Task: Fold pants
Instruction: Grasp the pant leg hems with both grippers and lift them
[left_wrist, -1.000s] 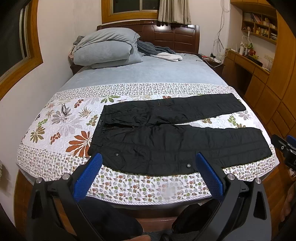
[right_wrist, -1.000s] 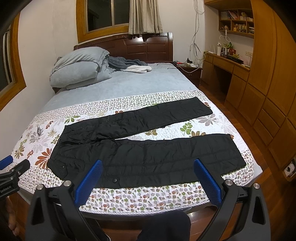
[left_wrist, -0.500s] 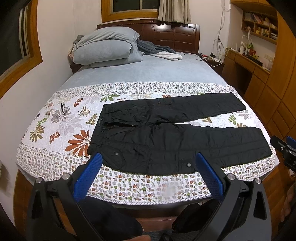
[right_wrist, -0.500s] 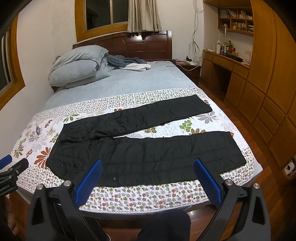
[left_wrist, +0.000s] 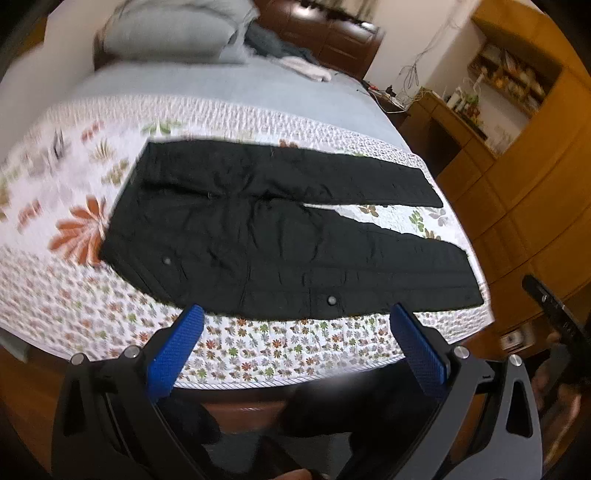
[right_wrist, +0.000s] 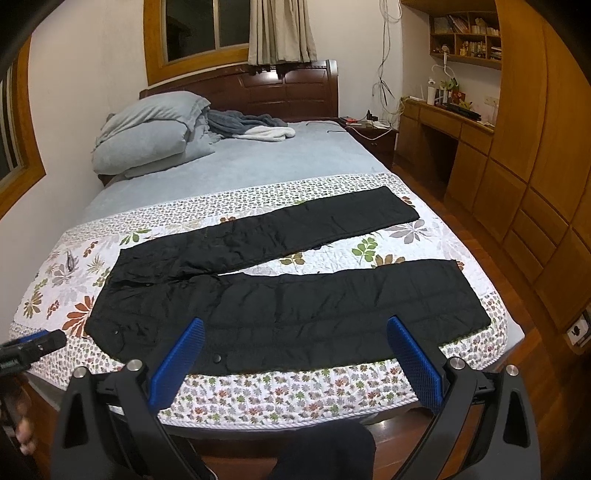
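Black quilted pants (left_wrist: 266, 240) (right_wrist: 295, 295) lie flat on a floral quilt (left_wrist: 258, 347) (right_wrist: 280, 395) at the foot of the bed, waist to the left, both legs spread apart and running right. My left gripper (left_wrist: 295, 317) is open, held above the quilt's near edge just short of the near leg. My right gripper (right_wrist: 293, 328) is open too, its blue pads hovering over the near leg's lower hem side without touching. Each gripper's tip shows at the edge of the other's view: the right gripper tip (left_wrist: 546, 299), the left gripper tip (right_wrist: 33, 345).
Grey pillows (right_wrist: 147, 136) and a rumpled blanket (right_wrist: 255, 127) sit at the headboard end. A wooden desk (right_wrist: 447, 122) and wardrobe drawers (right_wrist: 535, 236) line the right wall. Wooden floor (right_wrist: 524, 369) runs along the bed's right side.
The left wrist view has tilted and swung closer to the bed, blurring the left side; the pants now fill more of it. The right gripper drifted slightly nearer. Pants unmoved.
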